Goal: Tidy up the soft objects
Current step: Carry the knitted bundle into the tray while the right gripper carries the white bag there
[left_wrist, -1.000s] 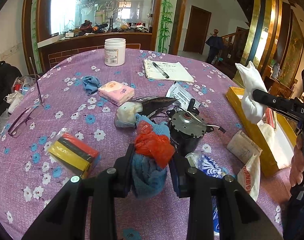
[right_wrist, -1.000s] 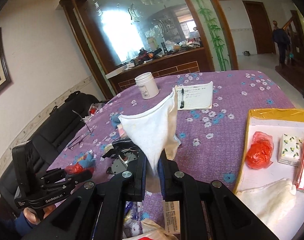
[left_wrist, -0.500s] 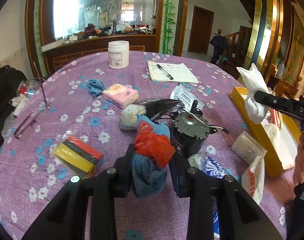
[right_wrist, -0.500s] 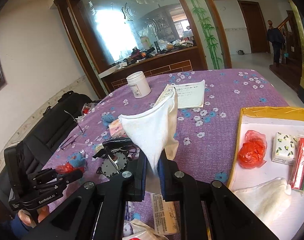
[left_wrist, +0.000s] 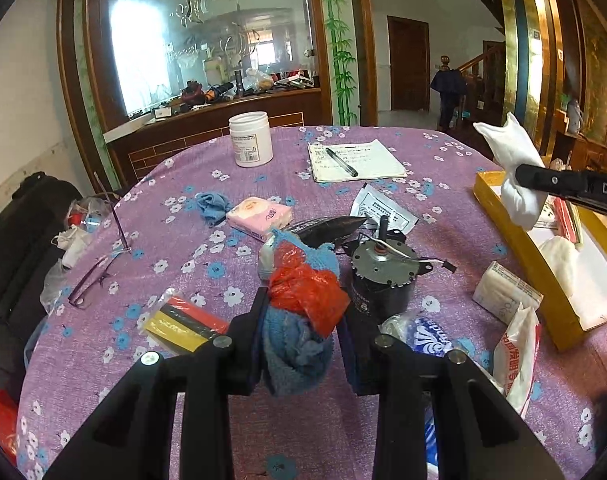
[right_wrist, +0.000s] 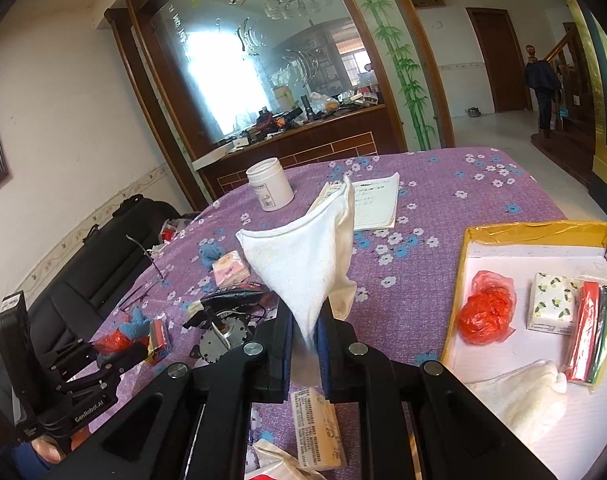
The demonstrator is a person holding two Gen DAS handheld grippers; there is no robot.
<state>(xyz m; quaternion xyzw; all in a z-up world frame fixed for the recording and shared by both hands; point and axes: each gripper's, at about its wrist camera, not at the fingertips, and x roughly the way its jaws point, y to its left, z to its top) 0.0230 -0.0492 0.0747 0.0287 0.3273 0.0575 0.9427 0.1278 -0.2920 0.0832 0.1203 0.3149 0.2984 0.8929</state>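
Note:
My left gripper (left_wrist: 303,320) is shut on a bundle held above the purple flowered table: a blue towel (left_wrist: 295,348) with a red plastic bag (left_wrist: 307,292) on top. The right wrist view shows the same gripper (right_wrist: 115,344) at the lower left. My right gripper (right_wrist: 303,332) is shut on a white cloth (right_wrist: 303,264), whose corners stand up above the jaws. It holds the cloth left of the yellow box (right_wrist: 535,232). In the box lie a red bag (right_wrist: 485,316), a tissue pack (right_wrist: 551,306), a pack of coloured strips (right_wrist: 591,328) and a white cloth (right_wrist: 523,392).
On the table are a small motor (left_wrist: 383,276), a pink tissue pack (left_wrist: 259,216), a small blue cloth (left_wrist: 211,204), a white jar (left_wrist: 250,139), a notebook with a pen (left_wrist: 355,160), glasses (left_wrist: 99,272), a coloured-strip pack (left_wrist: 183,324) and white packets (left_wrist: 503,288).
My left gripper has risen and turned a little with the blue and red bundle still in it. The right gripper has barely moved and keeps the white cloth.

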